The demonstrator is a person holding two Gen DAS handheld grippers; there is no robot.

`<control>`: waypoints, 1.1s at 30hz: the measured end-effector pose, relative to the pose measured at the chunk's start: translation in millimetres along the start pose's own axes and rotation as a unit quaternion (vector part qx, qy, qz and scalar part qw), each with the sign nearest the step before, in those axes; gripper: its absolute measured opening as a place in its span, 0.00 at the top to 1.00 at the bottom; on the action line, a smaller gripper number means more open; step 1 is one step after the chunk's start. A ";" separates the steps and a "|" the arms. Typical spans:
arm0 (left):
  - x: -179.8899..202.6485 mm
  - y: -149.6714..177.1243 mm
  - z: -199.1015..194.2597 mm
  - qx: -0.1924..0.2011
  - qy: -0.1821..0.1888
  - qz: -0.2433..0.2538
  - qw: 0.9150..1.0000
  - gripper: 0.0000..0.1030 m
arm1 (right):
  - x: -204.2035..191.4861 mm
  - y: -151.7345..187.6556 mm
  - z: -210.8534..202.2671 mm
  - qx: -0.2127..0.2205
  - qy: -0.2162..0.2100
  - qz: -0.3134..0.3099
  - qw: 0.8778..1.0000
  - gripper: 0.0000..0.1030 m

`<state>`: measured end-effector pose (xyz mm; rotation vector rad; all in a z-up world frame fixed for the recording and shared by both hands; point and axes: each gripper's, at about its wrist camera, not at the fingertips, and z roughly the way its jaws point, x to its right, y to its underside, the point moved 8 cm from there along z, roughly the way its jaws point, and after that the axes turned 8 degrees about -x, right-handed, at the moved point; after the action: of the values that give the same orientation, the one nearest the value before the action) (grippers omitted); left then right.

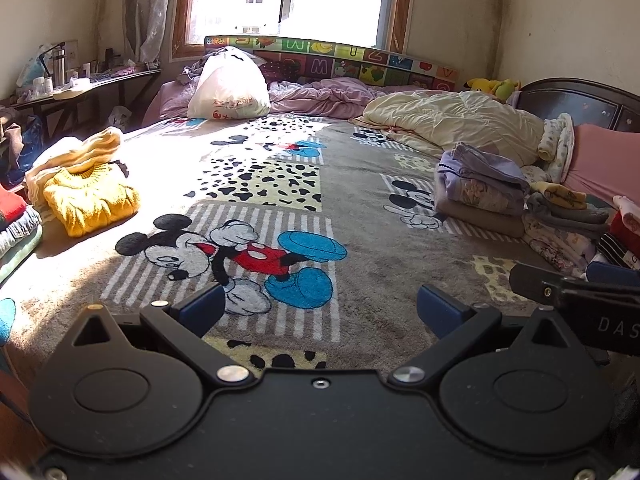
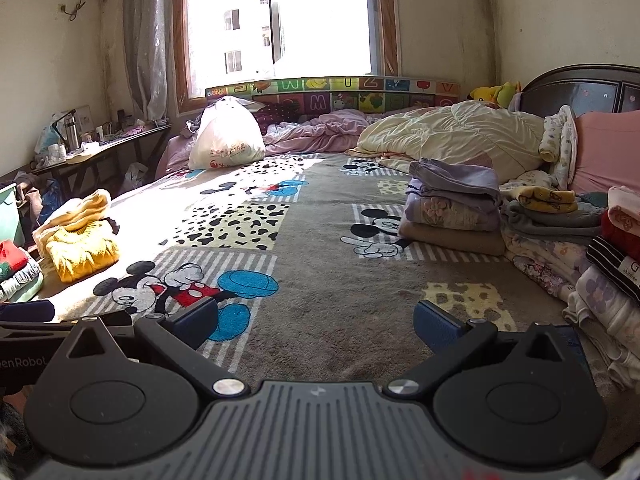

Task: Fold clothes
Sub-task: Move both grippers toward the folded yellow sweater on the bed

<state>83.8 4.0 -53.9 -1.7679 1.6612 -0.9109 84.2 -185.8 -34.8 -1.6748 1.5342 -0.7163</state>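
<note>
My left gripper (image 1: 320, 306) hangs open over the cartoon-mouse blanket (image 1: 360, 216), nothing between its blue pads. My right gripper (image 2: 316, 326) is open too, empty, above the same blanket (image 2: 328, 248). A yellow knit sweater (image 1: 90, 196) lies folded at the left with a cream garment (image 1: 76, 152) behind it. At the right stands a folded pile topped with lilac cloth (image 1: 480, 184), seen from the right wrist as the lilac stack (image 2: 456, 204). More folded clothes (image 2: 608, 272) crowd the right edge. The right gripper's body (image 1: 576, 296) shows at the left view's right side.
A stuffed white plastic bag (image 1: 230, 84) sits at the far end before a colourful alphabet mat (image 1: 360, 60). A cream duvet (image 1: 452, 120) and pink pillow (image 1: 608, 160) lie by the dark headboard (image 1: 580, 100). A cluttered side table (image 1: 80, 88) stands left. Folded clothes (image 1: 16, 216) pile at the left edge.
</note>
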 end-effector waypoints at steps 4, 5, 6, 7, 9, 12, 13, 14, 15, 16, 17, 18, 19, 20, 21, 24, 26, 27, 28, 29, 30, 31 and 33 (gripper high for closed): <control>-2.5 -0.6 2.4 -0.001 0.000 -0.004 1.000 0.00 | -2.3 -0.7 0.6 0.001 -0.005 -0.006 1.000 0.00; -3.0 -0.8 3.0 -0.001 0.001 -0.005 1.000 0.00 | -2.6 -1.2 1.1 0.000 -0.006 -0.007 1.000 0.00; -3.5 -1.0 3.7 -0.001 0.001 -0.006 1.000 0.00 | -3.0 -1.8 1.5 0.000 -0.007 -0.008 1.000 0.00; -4.0 -1.1 4.2 -0.002 0.001 -0.006 1.000 0.00 | -3.0 -1.8 2.2 0.000 -0.006 -0.008 1.000 0.00; -5.6 -1.3 6.1 -0.002 0.000 -0.007 1.000 0.00 | -2.8 -1.9 3.7 -0.001 -0.006 -0.007 1.000 0.00; -8.0 -1.4 9.4 -0.004 -0.001 -0.010 1.000 0.00 | -1.6 -2.3 7.8 -0.004 -0.007 -0.004 1.000 0.00; -8.9 -1.4 10.8 -0.004 -0.002 -0.011 1.000 0.00 | -1.7 -2.4 9.4 -0.005 -0.008 -0.004 1.000 0.00; -9.9 -1.4 12.3 -0.005 -0.002 -0.011 1.000 0.00 | -2.5 -2.1 11.1 -0.006 -0.008 -0.005 1.000 0.00; -10.7 -1.5 13.7 -0.006 -0.002 -0.012 1.000 0.00 | -3.4 -1.8 12.9 -0.007 -0.009 -0.006 1.000 0.00; -11.8 -1.6 15.2 -0.007 -0.004 -0.013 1.000 0.00 | -4.3 -1.4 14.6 -0.009 -0.009 -0.008 1.000 0.00; -13.2 -1.5 17.0 -0.008 -0.006 -0.014 1.000 0.00 | -5.5 -1.2 16.9 -0.010 -0.011 -0.009 1.000 0.00; -14.6 -1.5 18.8 -0.008 -0.007 -0.015 1.000 0.00 | -7.1 -1.3 19.4 -0.012 -0.012 -0.010 1.000 0.00; -16.2 -1.4 21.1 -0.010 -0.008 -0.016 1.000 0.00 | -8.8 -1.3 22.0 -0.013 -0.014 -0.011 1.000 0.00; -18.2 -1.1 24.0 -0.012 -0.010 -0.019 1.000 0.00 | -9.9 -1.5 24.3 -0.014 -0.015 -0.012 1.000 0.00; -20.2 -0.7 26.9 -0.014 -0.011 -0.021 1.000 0.00 | -10.8 -1.7 26.7 -0.016 -0.016 -0.012 1.000 0.00; -26.2 0.4 35.6 -0.020 -0.015 -0.027 0.999 0.00 | -14.2 -2.9 37.6 -0.021 -0.020 -0.016 0.999 0.00; -31.7 2.1 42.6 -0.027 -0.018 -0.033 0.999 0.00 | -16.6 -2.8 45.8 -0.026 -0.022 -0.018 0.999 0.00; -34.8 3.3 46.2 -0.030 -0.019 -0.035 0.999 0.00 | -18.4 -2.5 51.2 -0.030 -0.024 -0.020 0.999 0.00; -38.4 4.5 49.9 -0.034 -0.019 -0.038 0.999 0.00 | -20.3 -2.2 56.9 -0.034 -0.025 -0.022 0.999 0.00; -42.9 5.5 54.1 -0.039 -0.019 -0.042 0.998 0.00 | -22.4 -1.8 62.7 -0.037 -0.027 -0.023 0.999 0.00; -47.8 6.1 57.8 -0.042 -0.021 -0.047 0.998 0.00 | -24.6 -1.4 68.5 -0.041 -0.030 -0.025 0.998 0.00; -53.7 6.1 61.5 -0.045 -0.024 -0.052 0.997 0.00 | -27.1 -1.1 74.8 -0.044 -0.036 -0.026 0.998 0.00; -68.5 4.9 69.4 -0.050 -0.033 -0.063 0.996 0.00 | -32.6 -1.1 85.9 -0.044 -0.050 -0.028 0.997 0.00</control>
<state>134.1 67.5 -108.4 -1.9679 1.5938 -0.8267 150.1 -140.6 -80.1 -1.7972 1.4734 -0.5916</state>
